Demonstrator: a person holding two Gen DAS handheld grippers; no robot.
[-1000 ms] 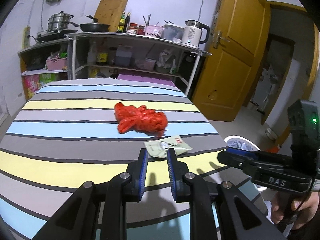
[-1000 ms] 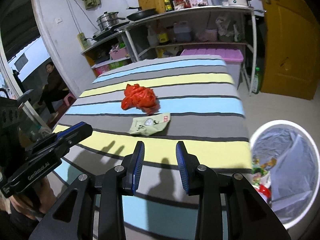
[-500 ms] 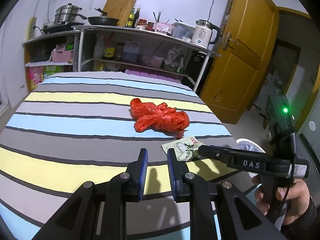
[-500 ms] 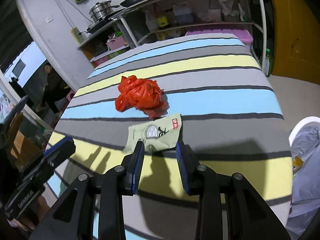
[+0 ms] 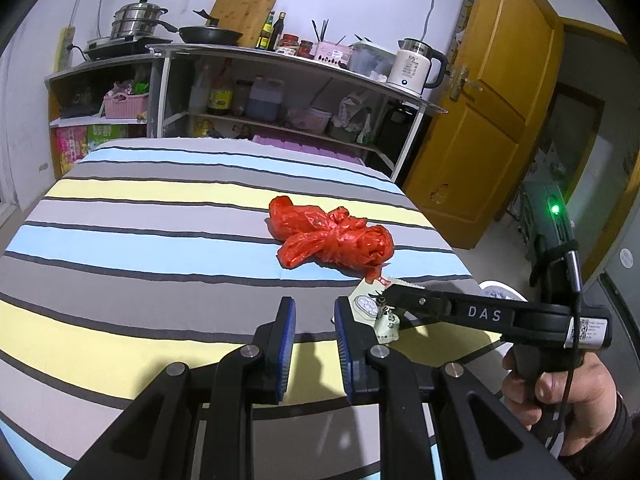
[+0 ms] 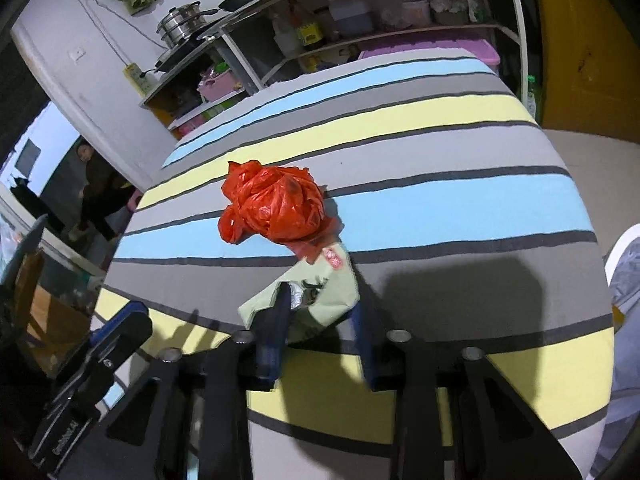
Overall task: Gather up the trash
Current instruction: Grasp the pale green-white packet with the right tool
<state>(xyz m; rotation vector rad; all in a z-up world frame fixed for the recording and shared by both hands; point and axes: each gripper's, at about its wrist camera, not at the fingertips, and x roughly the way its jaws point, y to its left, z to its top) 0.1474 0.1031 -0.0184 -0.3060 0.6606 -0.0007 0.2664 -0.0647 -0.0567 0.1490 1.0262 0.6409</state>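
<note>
The left gripper (image 5: 314, 320) hovers over the striped table (image 5: 140, 240) near its front edge. Its jaws stand apart with only cloth visible between them; it holds nothing. In the right wrist view the same tool shows at the lower left edge (image 6: 100, 356), beside the table.

The red bag (image 5: 332, 238), crumpled and knotted, lies on the blue and grey stripes past the middle of the table, toward its right side. In the right wrist view the bag (image 6: 276, 206) sits just beyond the wrapper, and its lower edge overlaps the wrapper's far end.

The wrapper (image 6: 320, 294), a pale green packet with a red mark at its far end, lies on the grey stripe just in front of the bag. The right gripper (image 6: 320, 316) straddles it: the fingers (image 6: 276, 320) stand on either side of the packet, which is buckled between them. The frame is motion-blurred, so whether the jaws have clamped it cannot be told. In the left wrist view the right gripper's tip (image 5: 384, 300) rests on the wrapper (image 5: 370, 304), held by the right hand (image 5: 560, 392).

The bin (image 6: 624, 276), lined with a grey bag, stands on the floor right of the table.
</note>
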